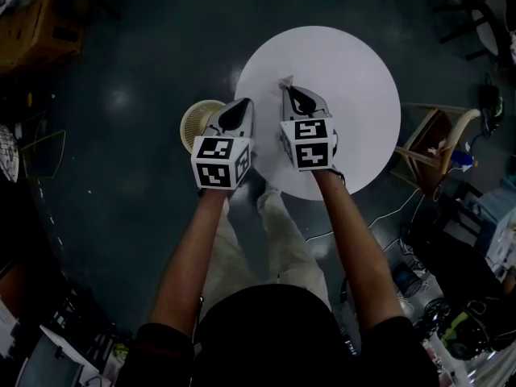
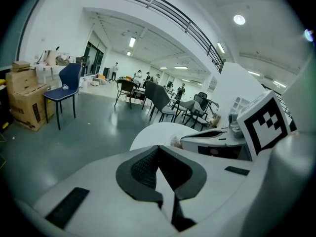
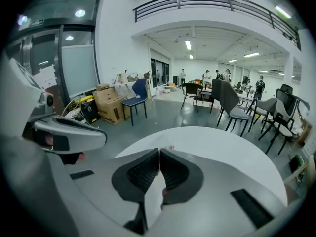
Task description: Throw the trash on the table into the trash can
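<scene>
Scrap pinched near the round table's (image 1: 355, 79) left edge.
The trash can (image 1: 196, 119) stands just off that edge. The left gripper (image 1: 239, 107) is closed and empty; the right gripper (image 1: 289, 89) clamps a small scrap (image 1: 284, 81). Best to hold the pinch until over the can.

1. No words, numbers or brand names can be read anywhere.
2. The white cube with black square shapes (image 1: 219, 162) on the left gripper (image 1: 239, 106) shows patterns only, not letters.
3. The matching white cube (image 1: 307, 143) on the right gripper (image 1: 288, 89) shows patterns only too.
4. The brown cardboard boxes (image 2: 23, 98) have marks too small to read.
</scene>
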A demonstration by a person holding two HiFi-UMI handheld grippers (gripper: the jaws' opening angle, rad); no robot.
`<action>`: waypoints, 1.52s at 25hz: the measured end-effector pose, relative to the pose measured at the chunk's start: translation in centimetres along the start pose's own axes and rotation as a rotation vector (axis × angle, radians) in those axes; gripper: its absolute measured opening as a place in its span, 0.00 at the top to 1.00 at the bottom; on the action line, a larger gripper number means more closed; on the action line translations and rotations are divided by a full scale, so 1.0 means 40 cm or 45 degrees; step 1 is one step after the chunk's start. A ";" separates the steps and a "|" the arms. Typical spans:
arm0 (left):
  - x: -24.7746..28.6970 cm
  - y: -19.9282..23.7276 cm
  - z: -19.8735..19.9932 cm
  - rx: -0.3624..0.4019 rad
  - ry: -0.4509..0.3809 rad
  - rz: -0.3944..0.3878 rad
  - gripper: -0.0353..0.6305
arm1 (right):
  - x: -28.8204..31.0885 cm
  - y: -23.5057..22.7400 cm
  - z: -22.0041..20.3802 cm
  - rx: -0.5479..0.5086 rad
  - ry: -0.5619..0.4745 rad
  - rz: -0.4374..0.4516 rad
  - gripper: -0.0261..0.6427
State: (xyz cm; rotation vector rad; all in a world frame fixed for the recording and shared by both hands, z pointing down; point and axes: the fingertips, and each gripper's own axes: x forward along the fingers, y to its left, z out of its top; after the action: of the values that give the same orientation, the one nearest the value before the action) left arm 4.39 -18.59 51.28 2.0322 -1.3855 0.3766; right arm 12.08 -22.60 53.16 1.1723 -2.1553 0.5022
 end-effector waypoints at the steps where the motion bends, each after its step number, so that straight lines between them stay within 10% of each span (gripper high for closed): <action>1: -0.021 0.020 -0.004 -0.006 -0.003 0.012 0.94 | 0.000 0.031 0.000 -0.013 0.003 0.012 0.92; 22: -0.340 0.372 -0.213 -0.166 0.021 0.196 0.94 | 0.094 0.583 -0.097 -0.092 0.104 0.254 0.93; 38: -0.305 0.551 -0.461 -0.240 0.103 0.202 0.94 | 0.303 0.713 -0.284 -0.071 0.184 0.272 0.93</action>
State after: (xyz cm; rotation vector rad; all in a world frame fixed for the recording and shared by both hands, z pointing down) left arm -18.40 -3.06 65.94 1.7431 -1.4789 0.3770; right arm -13.12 -8.09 68.79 0.8528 -2.1647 0.5963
